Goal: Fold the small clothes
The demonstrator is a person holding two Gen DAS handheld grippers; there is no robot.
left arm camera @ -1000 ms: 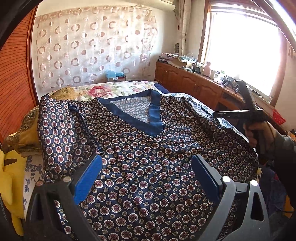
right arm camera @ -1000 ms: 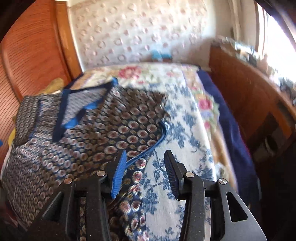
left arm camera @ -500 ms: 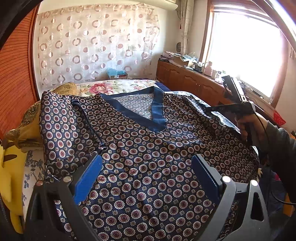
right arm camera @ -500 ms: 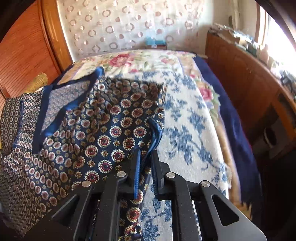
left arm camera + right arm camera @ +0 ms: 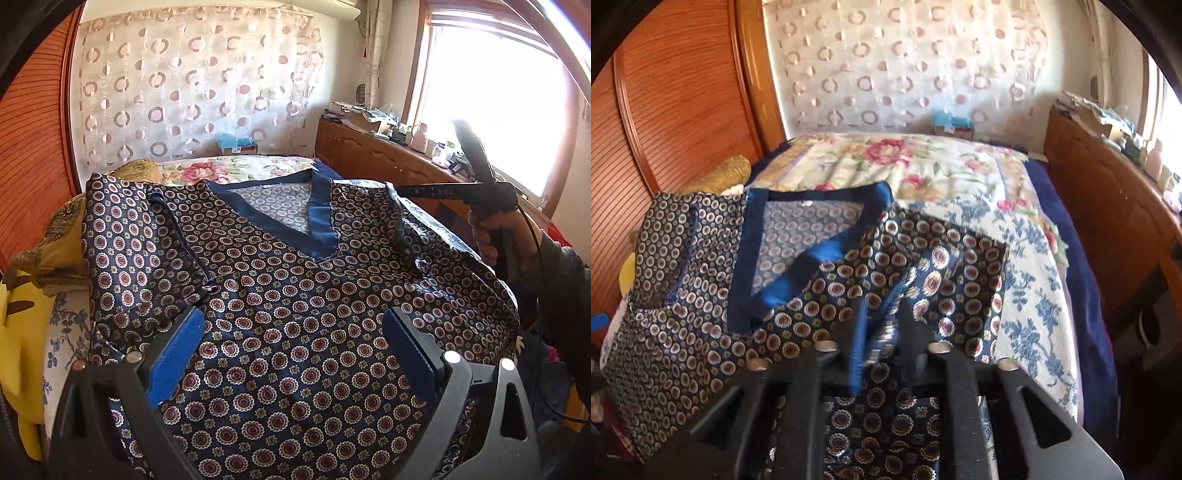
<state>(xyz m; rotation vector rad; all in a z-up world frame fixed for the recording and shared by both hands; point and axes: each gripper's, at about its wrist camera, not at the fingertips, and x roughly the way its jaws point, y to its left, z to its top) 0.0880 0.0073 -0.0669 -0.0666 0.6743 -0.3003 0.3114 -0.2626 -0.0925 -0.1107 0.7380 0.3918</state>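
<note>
A navy V-neck top (image 5: 295,295) with a ring pattern lies spread on the bed, its left sleeve (image 5: 140,251) folded inward. My left gripper (image 5: 293,314) hovers open over the top's lower front with nothing between its blue pads. My right gripper (image 5: 882,317) has the right sleeve (image 5: 960,280) raised and turned in over the body. Its jaws are opening, and the sleeve's trimmed edge lies blurred in the gap between them. In the left wrist view a hand (image 5: 495,236) holds the right gripper (image 5: 402,190) above the top's right shoulder.
The bed cover (image 5: 1027,288), white with blue flowers, shows to the right of the top. A wooden cabinet (image 5: 1108,221) with clutter runs along the bed's right side. A gold pillow (image 5: 136,170) and a yellow cushion (image 5: 14,332) lie at the left.
The right gripper shut on the sleeve's edge, lifted it and carried it left over the top. Its fingers stand wider apart now than half a second ago. The left gripper stayed put.
</note>
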